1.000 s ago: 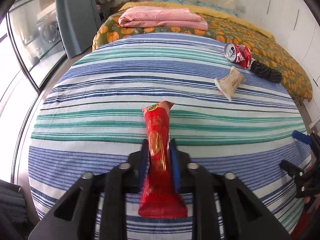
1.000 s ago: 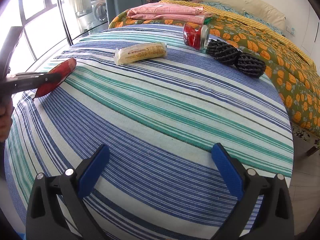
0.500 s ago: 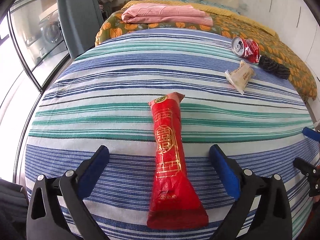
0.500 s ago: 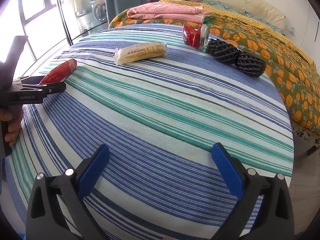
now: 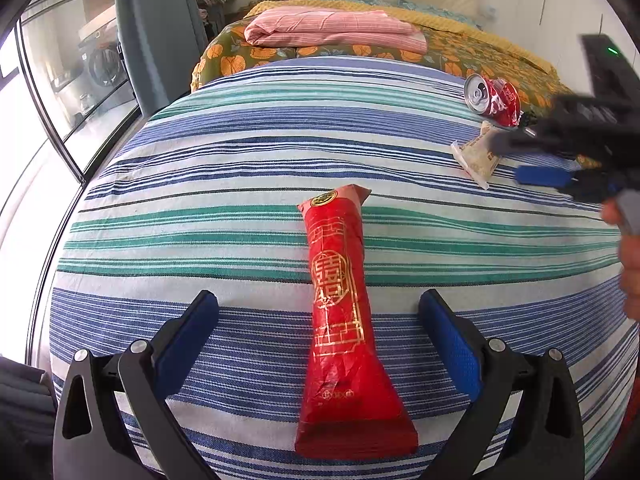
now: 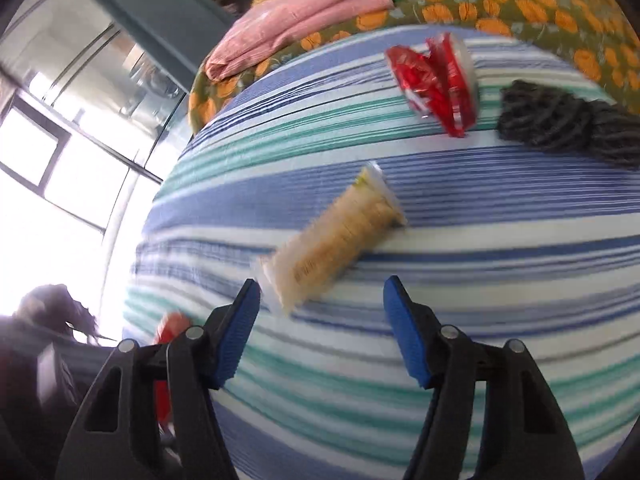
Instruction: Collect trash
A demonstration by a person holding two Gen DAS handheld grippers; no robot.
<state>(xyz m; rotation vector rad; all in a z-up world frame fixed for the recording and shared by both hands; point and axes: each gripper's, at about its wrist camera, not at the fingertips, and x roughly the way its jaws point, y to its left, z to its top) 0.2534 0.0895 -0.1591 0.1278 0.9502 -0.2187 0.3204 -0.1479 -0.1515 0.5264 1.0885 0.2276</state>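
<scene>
A long red wrapper (image 5: pixel 340 320) lies flat on the striped bed cover (image 5: pixel 200 220). My left gripper (image 5: pixel 316 300) stands wide open astride it, both pads clear of it. A beige snack packet (image 6: pixel 336 240) lies just beyond my right gripper (image 6: pixel 322 286), its near end close to the left fingertip. The right jaws are closing, and the pads do not touch the packet. In the left wrist view the right gripper (image 5: pixel 516 160) is a blur over the same packet (image 5: pixel 476 156). A crushed red can (image 6: pixel 436 84) lies farther back.
A black knitted bundle (image 6: pixel 560 124) sits right of the can. A folded pink cloth (image 5: pixel 332 30) rests on the orange-flowered blanket (image 5: pixel 460 60) at the back. Glass doors (image 5: pixel 80 80) run along the left. A person's hand (image 5: pixel 630 272) shows at the right edge.
My left gripper has opened and let go of the red wrapper, which now lies on the cover. My right gripper has swung over to the beige packet, rolled, and its jaws have narrowed.
</scene>
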